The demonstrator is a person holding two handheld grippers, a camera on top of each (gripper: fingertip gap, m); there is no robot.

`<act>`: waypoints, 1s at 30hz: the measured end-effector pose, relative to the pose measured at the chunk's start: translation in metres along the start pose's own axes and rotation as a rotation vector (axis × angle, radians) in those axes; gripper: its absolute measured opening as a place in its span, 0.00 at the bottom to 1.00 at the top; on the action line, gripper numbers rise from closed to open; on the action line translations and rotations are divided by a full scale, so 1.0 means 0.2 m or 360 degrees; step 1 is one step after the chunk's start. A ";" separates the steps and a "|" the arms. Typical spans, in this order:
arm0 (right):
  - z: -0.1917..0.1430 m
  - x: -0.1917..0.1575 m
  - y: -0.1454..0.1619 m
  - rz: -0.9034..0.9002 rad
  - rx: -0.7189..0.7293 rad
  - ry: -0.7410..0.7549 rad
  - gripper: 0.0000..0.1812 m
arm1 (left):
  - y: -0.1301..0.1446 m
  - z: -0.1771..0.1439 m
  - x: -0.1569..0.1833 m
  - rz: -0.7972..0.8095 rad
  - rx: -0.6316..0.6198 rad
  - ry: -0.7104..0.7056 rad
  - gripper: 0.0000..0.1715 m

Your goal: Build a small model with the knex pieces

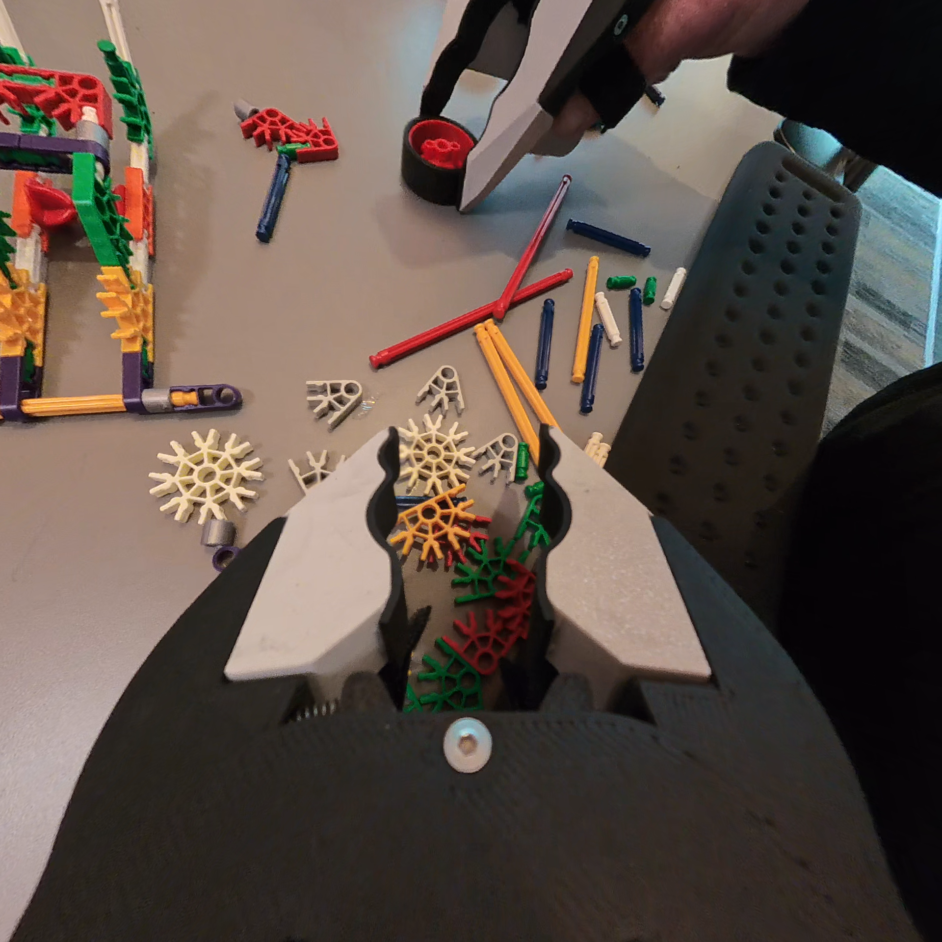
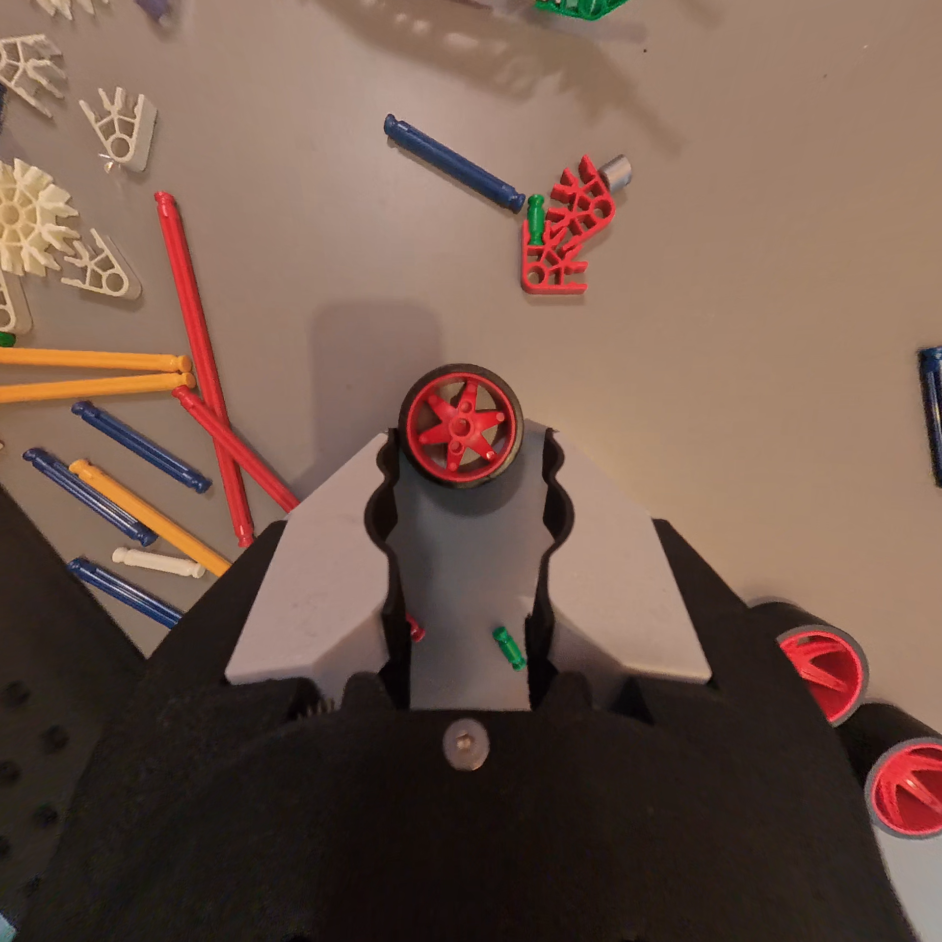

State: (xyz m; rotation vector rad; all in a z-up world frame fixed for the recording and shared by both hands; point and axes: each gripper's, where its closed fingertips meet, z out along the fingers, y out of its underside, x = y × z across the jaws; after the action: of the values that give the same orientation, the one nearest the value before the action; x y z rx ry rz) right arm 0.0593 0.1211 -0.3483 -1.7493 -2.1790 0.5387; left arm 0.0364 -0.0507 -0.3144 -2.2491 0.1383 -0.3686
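My left gripper (image 1: 466, 443) is open and empty. It hovers over a heap of flat toy connectors: a white snowflake piece (image 1: 433, 453), an orange one (image 1: 433, 522), and red and green ones (image 1: 489, 611) between my fingers. My right gripper (image 2: 469, 436) is open, with a small wheel (image 2: 461, 425) between its tips, black tyre and red spoked hub. The wheel touches the left fingertip (image 2: 387, 448), and a gap shows on the right. The left wrist view shows the right gripper (image 1: 446, 155) straddling that wheel (image 1: 433, 176) on the grey table.
A partly built colourful model (image 1: 76, 204) stands at the left. Loose red (image 1: 469, 318), yellow and blue rods lie mid-table. A red connector pair (image 2: 566, 229) and a blue rod (image 2: 453, 163) lie beyond the wheel. Two more wheels (image 2: 820, 668) sit at the right. A black perforated chair (image 1: 739, 357) borders the table. Tip to tip, the grippers are about 20 centimetres apart.
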 end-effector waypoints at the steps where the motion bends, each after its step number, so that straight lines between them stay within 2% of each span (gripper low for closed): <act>1: 0.00 0.01 0.00 0.0009 -0.0001 0.0003 0.31 | 0.00 0.00 -0.01 -0.0007 0.0008 -0.0009 0.30; 12: -0.11 0.04 0.00 0.0145 0.0194 -0.0005 0.31 | 0.00 0.00 -0.02 0.0023 0.0016 -0.0061 0.29; 19: -0.17 0.01 0.00 0.0139 0.0317 0.0004 0.27 | 0.00 0.01 -0.02 0.0024 0.0020 -0.0069 0.29; 30: -0.25 -0.02 -0.07 0.0090 0.0422 0.0044 0.26 | 0.01 0.01 -0.02 0.0043 0.0008 -0.0070 0.29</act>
State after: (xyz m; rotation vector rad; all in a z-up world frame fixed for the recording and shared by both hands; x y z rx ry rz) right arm 0.0713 0.1205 -0.2974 -1.6680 -1.9421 0.7729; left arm 0.0341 -0.0494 -0.3176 -2.2462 0.1445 -0.3042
